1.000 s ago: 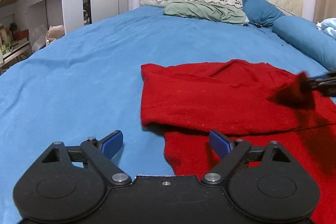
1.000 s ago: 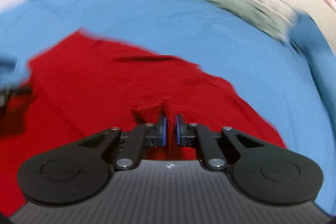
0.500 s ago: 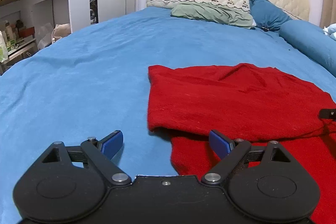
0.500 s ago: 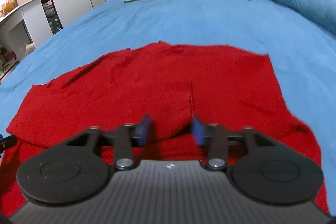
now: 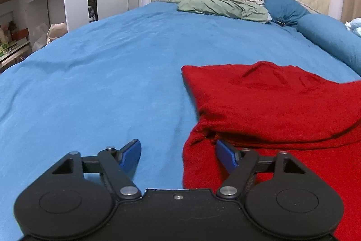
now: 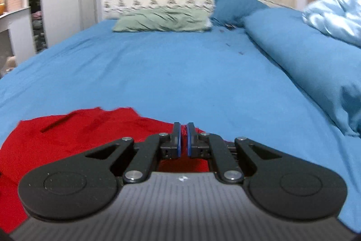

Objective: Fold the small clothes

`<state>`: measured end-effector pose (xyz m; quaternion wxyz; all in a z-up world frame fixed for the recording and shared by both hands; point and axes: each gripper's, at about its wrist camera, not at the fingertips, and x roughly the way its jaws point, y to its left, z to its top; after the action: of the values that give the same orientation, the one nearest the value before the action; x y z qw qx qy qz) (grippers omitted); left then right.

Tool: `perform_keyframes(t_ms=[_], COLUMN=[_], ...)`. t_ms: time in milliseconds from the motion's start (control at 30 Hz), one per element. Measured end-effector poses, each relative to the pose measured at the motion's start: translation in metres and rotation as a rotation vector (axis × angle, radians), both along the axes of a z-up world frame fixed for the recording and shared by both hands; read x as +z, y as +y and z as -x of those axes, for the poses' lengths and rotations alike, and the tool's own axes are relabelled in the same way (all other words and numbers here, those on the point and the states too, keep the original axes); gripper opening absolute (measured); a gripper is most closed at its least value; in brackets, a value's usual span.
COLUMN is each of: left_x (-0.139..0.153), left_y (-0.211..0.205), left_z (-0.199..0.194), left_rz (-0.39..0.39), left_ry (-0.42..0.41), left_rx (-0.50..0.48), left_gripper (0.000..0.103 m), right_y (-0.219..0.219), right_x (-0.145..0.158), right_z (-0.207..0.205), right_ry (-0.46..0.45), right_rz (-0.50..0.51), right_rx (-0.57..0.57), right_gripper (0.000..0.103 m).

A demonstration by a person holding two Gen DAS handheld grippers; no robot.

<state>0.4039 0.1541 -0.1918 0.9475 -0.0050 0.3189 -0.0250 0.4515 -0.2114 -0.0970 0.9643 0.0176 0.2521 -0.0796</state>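
Working on a red garment point(image 5: 270, 105) spread over the bed point(image 5: 112, 71), toward the near edge and right of the bed's middle, well short of the pillows at the head. Already doubled once, by the look of it: an upper layer lying over a lower one, with the folded edge running crosswise, from the garment's left side off to the right.

Holding the left gripper point(image 5: 177, 149) low at that left side, jaws spread wide and empty. Straddling the cloth's left border there: one blue pad over bare sheet, the other over red knit just at the mouth of the fold. So, from these jaws, cloth directly ahead and to the right, nothing but sheet to the left.

Pinching with the right gripper point(image 6: 183, 137), pads pressed nearly together on a small tuft of the red garment point(image 6: 79, 134) at its far right corner. From there, the rest of the garment lying leftward and back toward the near edge; open blue sheet ahead, bolster along the bed's right edge well apart.

Judging the next move to hinge on that crosswise axis: right side already gripped, left side the nearer job for the left jaws, needing only a short push forward and a close on the layered edge. Risk of catching just the top layer.
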Motion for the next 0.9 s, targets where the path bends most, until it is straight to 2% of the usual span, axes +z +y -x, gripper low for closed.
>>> perform_keyframes(t_ms=[133, 267, 367, 400, 433, 500, 633, 800, 900], left_x=[-0.002, 0.000, 0.012, 0.021, 0.028, 0.043, 0.045, 0.010, 0.006], left_y=[0.007, 0.010, 0.002, -0.002, -0.005, -0.021, -0.063, -0.083, -0.081], left_z=[-0.001, 0.002, 0.010, 0.014, 0.016, 0.016, -0.007, -0.041, -0.041], left_rz=[0.011, 0.012, 0.009, 0.023, 0.029, 0.027, 0.036, 0.021, 0.035], left_ry=[0.018, 0.025, 0.020, -0.005, -0.028, -0.068, -0.051, 0.071, 0.065], left_rx=[0.036, 0.044, 0.017, -0.009, -0.035, -0.094, -0.227, -0.190, -0.187], left_gripper=[0.066, 0.066, 0.063, 0.066, 0.072, 0.082, 0.085, 0.084, 0.084], right_y=[-0.017, -0.024, -0.029, -0.031, -0.033, -0.030, -0.013, -0.004, -0.008], right_x=[-0.030, -0.061, -0.074, -0.074, -0.072, -0.065, -0.063, -0.086, -0.096], right_z=[0.000, 0.011, 0.022, 0.029, 0.036, 0.052, 0.047, 0.025, 0.021], right_ry=[0.072, 0.126, 0.132, 0.118, 0.103, 0.033, 0.022, 0.097, 0.104], right_rz=[-0.019, -0.039, -0.040, -0.042, -0.047, -0.042, -0.043, -0.059, -0.086], right_rx=[-0.051, -0.084, -0.076, -0.082, -0.079, -0.052, 0.057, 0.076, 0.072], right_gripper=[0.020, 0.020, 0.030, 0.048, 0.074, 0.087, 0.087, 0.087, 0.087])
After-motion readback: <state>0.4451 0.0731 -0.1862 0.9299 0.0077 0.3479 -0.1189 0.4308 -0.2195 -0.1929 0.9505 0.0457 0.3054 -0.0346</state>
